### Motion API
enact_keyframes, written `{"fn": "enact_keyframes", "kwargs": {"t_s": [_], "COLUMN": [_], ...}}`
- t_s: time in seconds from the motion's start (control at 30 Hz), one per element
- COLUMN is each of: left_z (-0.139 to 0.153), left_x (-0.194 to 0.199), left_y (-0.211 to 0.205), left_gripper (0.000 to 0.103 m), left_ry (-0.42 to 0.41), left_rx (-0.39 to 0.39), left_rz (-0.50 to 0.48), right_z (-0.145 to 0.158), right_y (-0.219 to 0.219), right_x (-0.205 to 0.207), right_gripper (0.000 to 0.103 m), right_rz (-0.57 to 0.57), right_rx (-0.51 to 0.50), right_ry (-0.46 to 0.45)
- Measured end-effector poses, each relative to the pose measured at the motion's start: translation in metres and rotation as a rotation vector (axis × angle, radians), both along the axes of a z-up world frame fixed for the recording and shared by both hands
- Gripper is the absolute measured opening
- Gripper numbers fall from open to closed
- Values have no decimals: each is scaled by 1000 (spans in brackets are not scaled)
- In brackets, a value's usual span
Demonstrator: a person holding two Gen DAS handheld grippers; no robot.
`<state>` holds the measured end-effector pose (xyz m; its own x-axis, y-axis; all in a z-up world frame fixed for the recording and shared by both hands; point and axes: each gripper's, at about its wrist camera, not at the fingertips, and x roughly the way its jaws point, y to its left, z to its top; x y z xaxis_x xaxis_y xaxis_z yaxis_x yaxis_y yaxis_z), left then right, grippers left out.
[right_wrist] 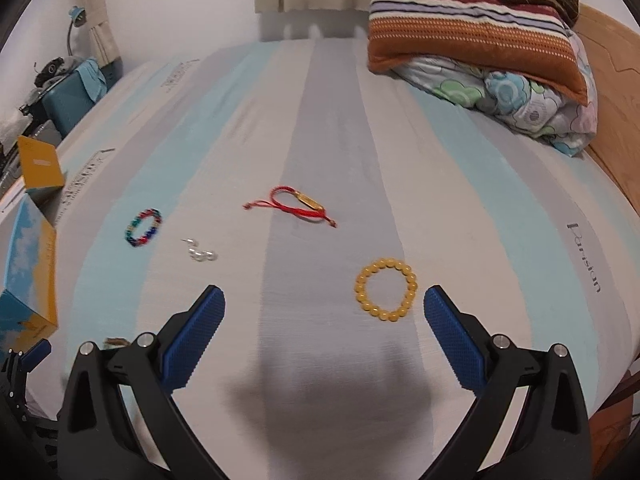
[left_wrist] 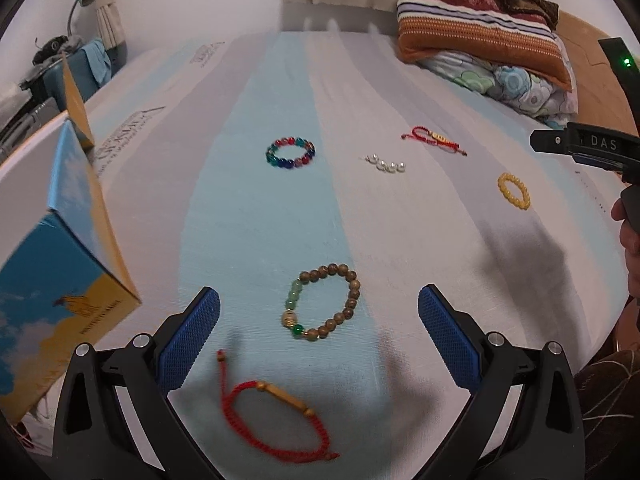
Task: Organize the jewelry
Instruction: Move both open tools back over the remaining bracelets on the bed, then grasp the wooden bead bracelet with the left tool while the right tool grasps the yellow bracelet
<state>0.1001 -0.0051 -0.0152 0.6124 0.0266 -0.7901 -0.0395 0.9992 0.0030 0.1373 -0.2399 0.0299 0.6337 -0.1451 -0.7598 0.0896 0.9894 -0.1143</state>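
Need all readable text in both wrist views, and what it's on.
"DAS": on the right gripper body, left wrist view.
"Parisian": printed on the bed sheet, right wrist view.
Other sheet prints: too blurred to read.
Small print on the blue-yellow box: too small to read.

Left tool (left_wrist: 319,312): jaws spread wide, nothing between the blue textured pads (left_wrist: 190,342); black finger arms angled outward from the lower frame edge; held low, pointing forward.

Right tool (right_wrist: 324,312): jaws likewise spread wide and empty, blue pads (right_wrist: 454,340) facing inward. Its black body also shows at the right edge of the left wrist view, gripped by the person's hand (left_wrist: 628,236).
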Motion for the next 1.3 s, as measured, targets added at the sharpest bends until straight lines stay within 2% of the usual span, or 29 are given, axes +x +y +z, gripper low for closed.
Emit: {"fn": "enact_keyframes", "kwargs": {"t_s": [0.3,0.6,0.87,1.03,1.13,1.3], "left_z": [-28,-47,-52,-54,-54,-54], "left_x": [14,26,27,29,29,27], "left_y": [-1,4,4,5,4,1], "left_gripper": [97,97,88,80,69,48], "left_ry": [50,108,136,145,148,151], "left_rx": [-9,-17,-16,-23,-24,-10], "left_rz": [-6,8,13,15,8,-11], "right_z": [-37,-63,-79,-91,-93,-91], "right_y": [-28,-46,-55,-63,-67,-74], "right_x": [22,55,75,79,77,74], "right_gripper": [96,96,95,84,73,44], "right_rz": [-31,-56,-84,-108,-125,-141], "right_rx": [-3,33,79,96,111,109], "right_ry": [50,147,232,280,281,287]}}
